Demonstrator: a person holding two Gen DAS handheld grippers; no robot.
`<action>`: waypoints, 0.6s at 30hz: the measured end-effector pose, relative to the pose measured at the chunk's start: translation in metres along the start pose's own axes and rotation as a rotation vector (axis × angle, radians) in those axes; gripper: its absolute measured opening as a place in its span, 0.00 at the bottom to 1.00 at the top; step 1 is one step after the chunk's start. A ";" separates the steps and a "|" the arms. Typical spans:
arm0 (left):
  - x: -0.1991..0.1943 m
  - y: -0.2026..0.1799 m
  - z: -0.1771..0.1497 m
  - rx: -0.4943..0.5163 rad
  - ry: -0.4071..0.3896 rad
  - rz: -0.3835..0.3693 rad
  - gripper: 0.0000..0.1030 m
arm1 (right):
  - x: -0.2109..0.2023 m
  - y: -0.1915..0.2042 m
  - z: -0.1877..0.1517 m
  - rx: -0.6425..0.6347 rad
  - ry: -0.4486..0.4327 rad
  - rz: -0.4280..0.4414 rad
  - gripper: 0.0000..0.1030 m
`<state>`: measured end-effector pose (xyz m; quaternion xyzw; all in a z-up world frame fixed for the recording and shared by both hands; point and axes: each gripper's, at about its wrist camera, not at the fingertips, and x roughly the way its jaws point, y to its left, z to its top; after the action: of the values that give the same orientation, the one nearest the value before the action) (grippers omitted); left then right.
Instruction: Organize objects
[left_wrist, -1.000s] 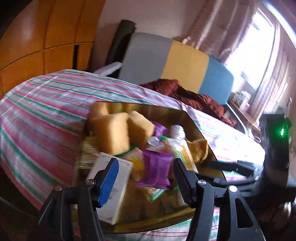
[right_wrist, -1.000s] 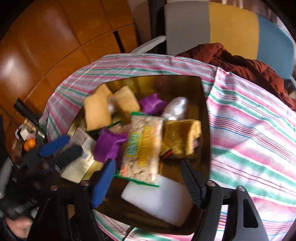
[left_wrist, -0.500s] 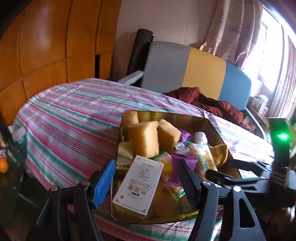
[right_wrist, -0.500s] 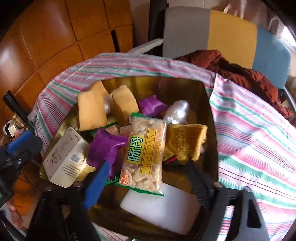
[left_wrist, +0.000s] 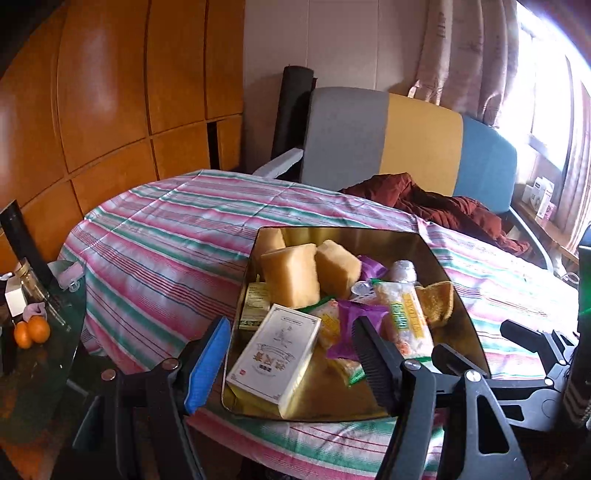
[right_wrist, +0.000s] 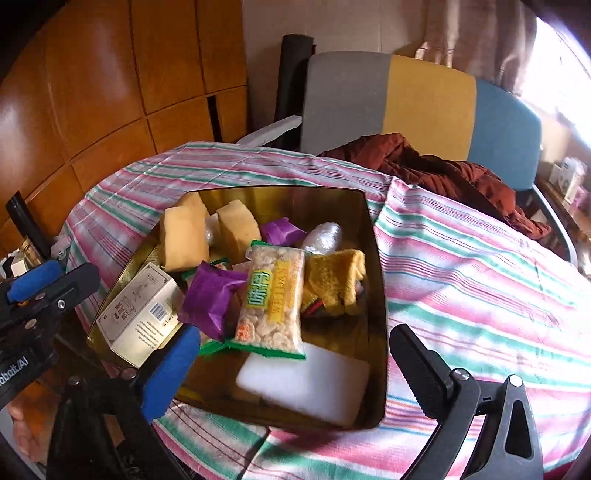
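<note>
Both grippers have drawn back from the gold tray (right_wrist: 373, 236), which now lies mid-frame beyond the left gripper (left_wrist: 288, 354), jaws moderately wide and empty, and the right gripper (right_wrist: 288, 365), jaws opening, gripping nothing.

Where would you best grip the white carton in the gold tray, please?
Probably across the white carton's two long sides, from above at its near end: it leans on the gold tray's near-left wall, top face clear, far end crowded by snacks.

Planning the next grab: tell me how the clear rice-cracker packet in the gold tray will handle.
The rice-cracker packet likely feels light. Its glossy film may slip and crinkle. It lies propped on other snacks, so a push could slide it; squeezing might crush the pieces.
</note>
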<state>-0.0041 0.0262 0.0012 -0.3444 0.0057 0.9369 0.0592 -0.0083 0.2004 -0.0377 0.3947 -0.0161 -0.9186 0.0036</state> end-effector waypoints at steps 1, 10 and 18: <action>-0.003 -0.002 -0.001 0.008 -0.009 0.010 0.67 | -0.003 -0.002 -0.002 0.007 -0.009 -0.005 1.00; -0.010 -0.010 -0.004 -0.010 -0.016 -0.021 0.67 | -0.018 -0.013 -0.008 0.044 -0.037 0.010 1.00; -0.008 -0.009 -0.006 -0.024 -0.017 -0.025 0.67 | -0.019 -0.012 -0.009 0.045 -0.034 0.007 1.00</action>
<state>0.0071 0.0341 0.0019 -0.3373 -0.0105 0.9389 0.0670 0.0113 0.2126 -0.0306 0.3791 -0.0380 -0.9246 -0.0025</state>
